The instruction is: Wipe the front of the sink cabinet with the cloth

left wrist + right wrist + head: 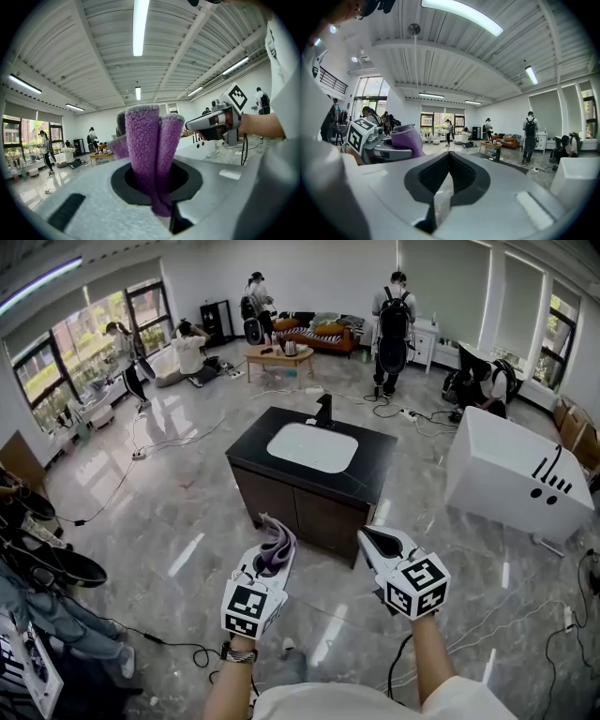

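A purple cloth (275, 548) sticks up folded from my left gripper (269, 542), which is shut on it; the left gripper view shows the cloth (150, 154) filling the space between the jaws. The sink cabinet (309, 507) has a black top, a white basin and dark brown front doors, and stands just beyond both grippers. My right gripper (375, 538) is shut with nothing in it, its jaws meeting in the right gripper view (449, 157). Both grippers hover in front of the cabinet without touching it. The cloth (407, 139) also shows at the left of the right gripper view.
A white box-like unit (517, 472) stands to the right of the cabinet. Cables (441, 643) run over the grey marble floor. Several people stand or sit at the back near a sofa (314, 335) and a low table (278, 357). A dark bag pile (37, 540) lies at the left.
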